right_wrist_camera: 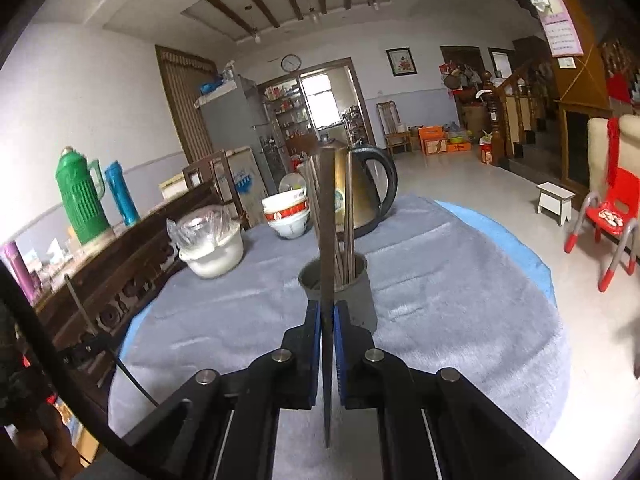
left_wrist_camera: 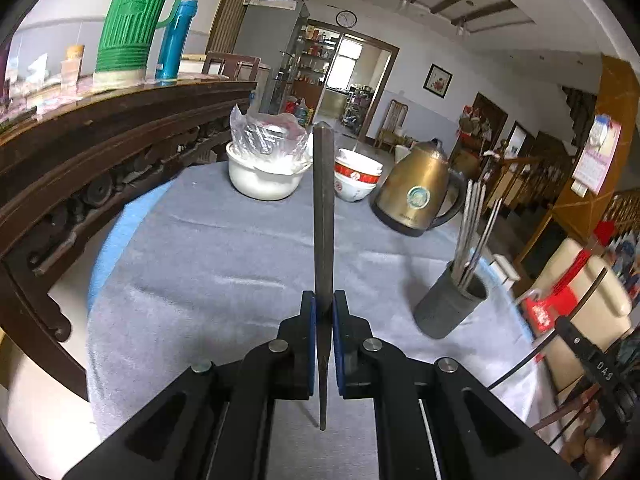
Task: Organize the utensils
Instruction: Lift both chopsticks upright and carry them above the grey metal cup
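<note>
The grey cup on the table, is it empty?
No, the grey cup already holds several metal chopsticks standing upright in it.

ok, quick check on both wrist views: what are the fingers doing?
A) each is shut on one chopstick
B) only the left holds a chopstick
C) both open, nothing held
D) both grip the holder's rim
A: the left gripper clamps a dark chopstick and the right gripper clamps another chopstick, while the grey holder stands untouched on the table.

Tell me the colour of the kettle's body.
Brassy gold, with a black handle and base; the kettle shows best in the left wrist view.
</note>
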A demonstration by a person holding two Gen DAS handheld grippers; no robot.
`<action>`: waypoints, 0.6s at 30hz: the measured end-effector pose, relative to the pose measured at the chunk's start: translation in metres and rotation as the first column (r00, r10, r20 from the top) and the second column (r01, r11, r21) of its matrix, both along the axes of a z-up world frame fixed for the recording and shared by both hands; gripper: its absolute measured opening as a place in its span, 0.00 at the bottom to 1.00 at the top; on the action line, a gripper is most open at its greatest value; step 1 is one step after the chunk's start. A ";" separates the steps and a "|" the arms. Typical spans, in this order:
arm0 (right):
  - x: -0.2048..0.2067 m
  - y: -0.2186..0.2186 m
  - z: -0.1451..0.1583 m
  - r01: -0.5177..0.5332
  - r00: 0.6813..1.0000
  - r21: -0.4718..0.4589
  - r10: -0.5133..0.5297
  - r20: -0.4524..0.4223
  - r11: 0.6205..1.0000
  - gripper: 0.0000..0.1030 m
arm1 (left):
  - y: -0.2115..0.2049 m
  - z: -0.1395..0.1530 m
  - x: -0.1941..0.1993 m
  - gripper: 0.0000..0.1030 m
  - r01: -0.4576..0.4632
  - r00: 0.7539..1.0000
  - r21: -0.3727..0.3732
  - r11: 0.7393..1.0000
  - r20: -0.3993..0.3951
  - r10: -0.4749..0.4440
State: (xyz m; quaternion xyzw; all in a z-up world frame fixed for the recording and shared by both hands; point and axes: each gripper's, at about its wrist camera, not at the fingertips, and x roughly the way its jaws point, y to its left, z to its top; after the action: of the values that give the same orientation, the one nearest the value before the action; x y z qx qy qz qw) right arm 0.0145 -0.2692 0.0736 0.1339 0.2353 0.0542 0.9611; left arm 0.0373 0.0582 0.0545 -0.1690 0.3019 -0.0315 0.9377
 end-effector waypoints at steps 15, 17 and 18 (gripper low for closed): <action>0.000 -0.017 0.016 0.003 1.000 0.076 -0.002 -0.004 0.997 0.07 | -0.023 0.011 0.022 0.08 -0.017 0.996 0.077 0.997 -0.090 0.024; 0.000 -0.017 0.016 -0.001 1.000 0.081 0.002 -0.007 0.997 0.07 | -0.025 0.010 0.023 0.08 -0.019 0.995 0.087 0.996 -0.100 0.028; 0.000 -0.017 0.016 -0.003 1.000 0.083 0.004 -0.009 0.997 0.07 | -0.025 0.010 0.024 0.08 -0.019 0.994 0.089 0.996 -0.103 0.028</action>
State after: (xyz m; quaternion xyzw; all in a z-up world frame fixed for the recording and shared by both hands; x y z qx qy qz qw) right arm 0.0142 -0.2866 0.0897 0.1734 0.2376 0.0648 0.9536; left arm 0.0609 0.0336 0.0647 -0.1326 0.3493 0.0016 0.9276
